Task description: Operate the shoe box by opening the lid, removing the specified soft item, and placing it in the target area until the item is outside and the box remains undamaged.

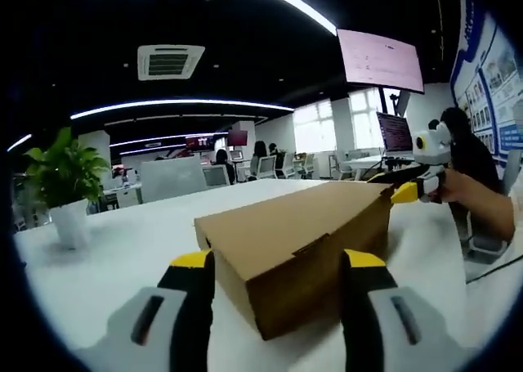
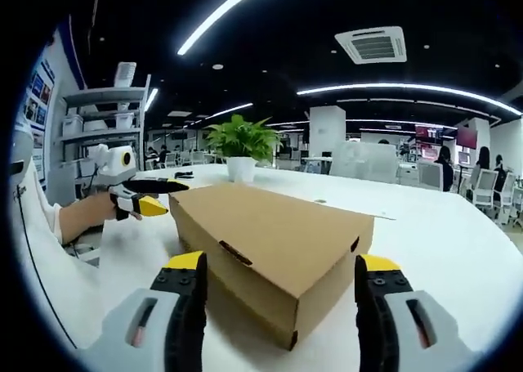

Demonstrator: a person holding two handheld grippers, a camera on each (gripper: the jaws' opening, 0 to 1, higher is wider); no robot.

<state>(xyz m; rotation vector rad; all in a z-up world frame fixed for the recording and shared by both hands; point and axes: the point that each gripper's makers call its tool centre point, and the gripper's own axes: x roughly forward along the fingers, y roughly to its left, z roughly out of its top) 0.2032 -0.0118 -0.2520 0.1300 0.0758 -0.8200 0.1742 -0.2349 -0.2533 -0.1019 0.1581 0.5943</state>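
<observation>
A brown cardboard shoe box (image 1: 310, 225) lies on the white table (image 1: 122, 249) with its lid shut. My left gripper (image 1: 278, 262) is open, its yellow-tipped jaws flanking the box's near corner. From the opposite side, my right gripper (image 2: 282, 266) is also open, with its jaws on either side of the box (image 2: 270, 221) at its near end. The right gripper (image 1: 413, 190), held by a hand (image 1: 470, 196), shows beside the box's far right end in the left gripper view. In the right gripper view the left gripper (image 2: 143, 199) sits by the far left corner. The box's contents are hidden.
A potted green plant (image 2: 241, 143) in a white pot stands on the table (image 2: 441, 225) beyond the box; the plant (image 1: 61, 176) shows left in the left gripper view. A shelf unit (image 2: 98, 118), office chairs and a hanging monitor (image 1: 380, 59) lie farther off.
</observation>
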